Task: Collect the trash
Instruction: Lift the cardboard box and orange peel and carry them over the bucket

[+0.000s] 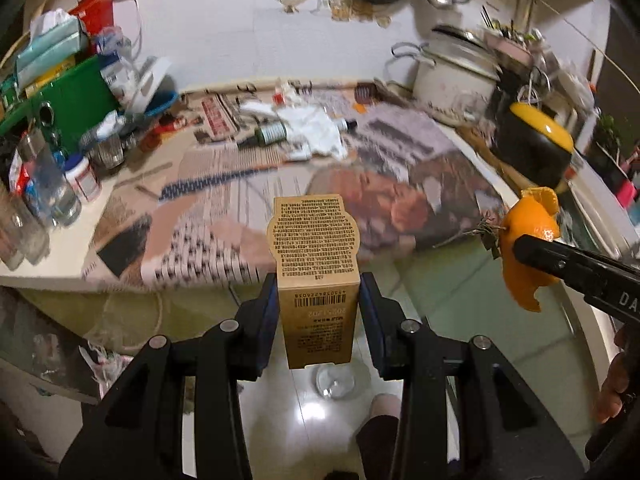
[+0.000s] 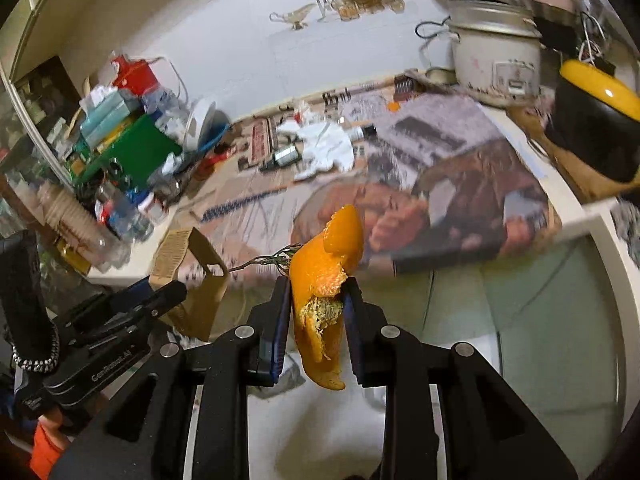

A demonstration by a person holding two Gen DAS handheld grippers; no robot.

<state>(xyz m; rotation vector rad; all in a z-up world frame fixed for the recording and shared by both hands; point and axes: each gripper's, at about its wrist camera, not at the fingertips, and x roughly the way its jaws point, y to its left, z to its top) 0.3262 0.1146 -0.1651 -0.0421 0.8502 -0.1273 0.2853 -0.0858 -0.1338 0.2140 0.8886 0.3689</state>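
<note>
Newspaper sheets [image 1: 248, 208] cover the white bench [image 1: 48, 264], which lies ahead of both tools and is crowded at its far edges. Beyond the left tool [image 1: 318, 312] sit a crumpled white tissue [image 1: 316, 128] and a small dark bottle [image 1: 272, 134]; off to its left stand a green box [image 1: 76, 96] and several clear glasses [image 1: 52, 188]. A white rice cooker [image 1: 456, 76] and a black pot with a yellow lid [image 1: 536, 144] stand to the far right.

The left tool is closed on a tan cardboard box [image 1: 314, 260], gripping its lower half with both pads against its sides, the printed flap standing up ahead of the fingers over the bench edge. The right tool [image 2: 318, 308] is clamped on a piece of orange peel [image 2: 324, 264], pith showing between the pads and a thin dry stem sticking out to its left. Both tools hang side by side off the near edge of the bench, above a pale glossy floor [image 1: 304, 408], the box just left of the peel.
</note>
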